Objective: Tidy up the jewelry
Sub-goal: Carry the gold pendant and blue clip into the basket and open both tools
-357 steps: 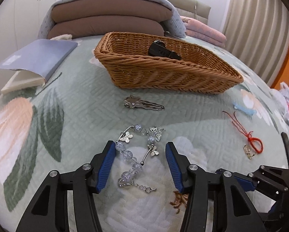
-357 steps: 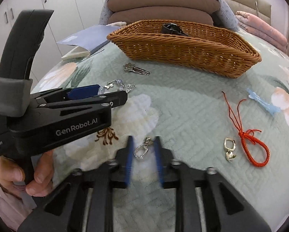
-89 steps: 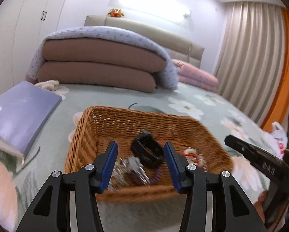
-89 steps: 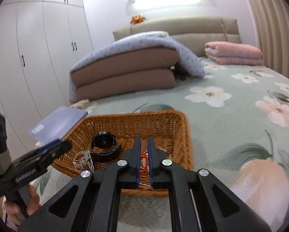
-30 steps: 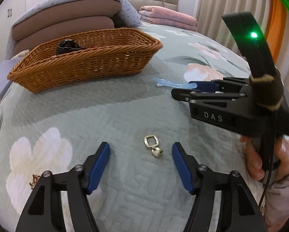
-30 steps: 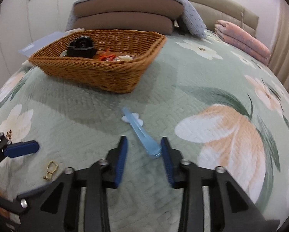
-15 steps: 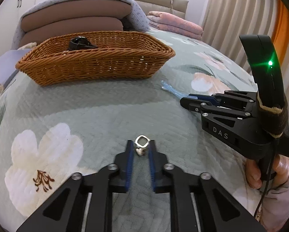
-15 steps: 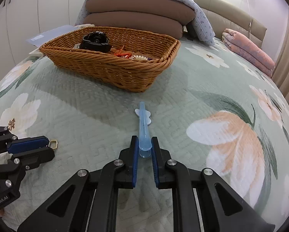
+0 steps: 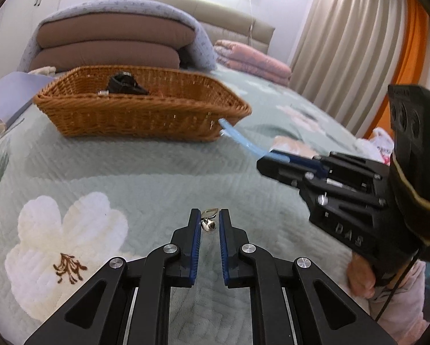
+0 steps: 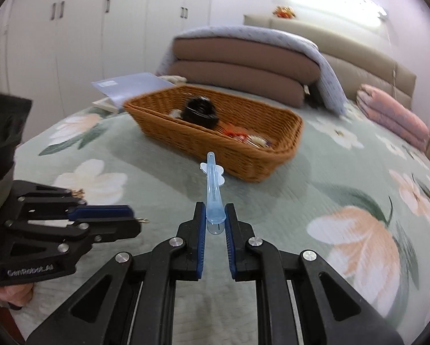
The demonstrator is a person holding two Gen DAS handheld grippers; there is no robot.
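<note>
holding one piece in each tool, we were at the moment of carrying both toward the oval brown wicker basket (image 9: 146,109). our left gripper (image 9: 210,224) had been wide around the small gold square clasp with its little bell-shaped charm (image 9: 208,220) a second before; its jaws had since closed narrow on it, and the charm hung between the blue pads (image 9: 197,230), a little above the pale green quilted bedspread with white flowers (image 9: 128,178). our right gripper (image 10: 215,224) had also just been closing, and it pinched the tail end of the long translucent light-blue hair clip (image 10: 213,189), which pointed forward at the basket's near wall.

on the bed we could see no loose jewelry any more. half a second before, the clip lay on the cover; now it was lifted and level. in the basket were already a black wristwatch (image 10: 200,112), some red cord and other small pieces which we could not tell apart.

we judged that these two were the last things to put away, so the task was near its end. what remained was to bring both over the rim and let them go. the charm was gripped only at its top, so it could swing or slip.
</note>
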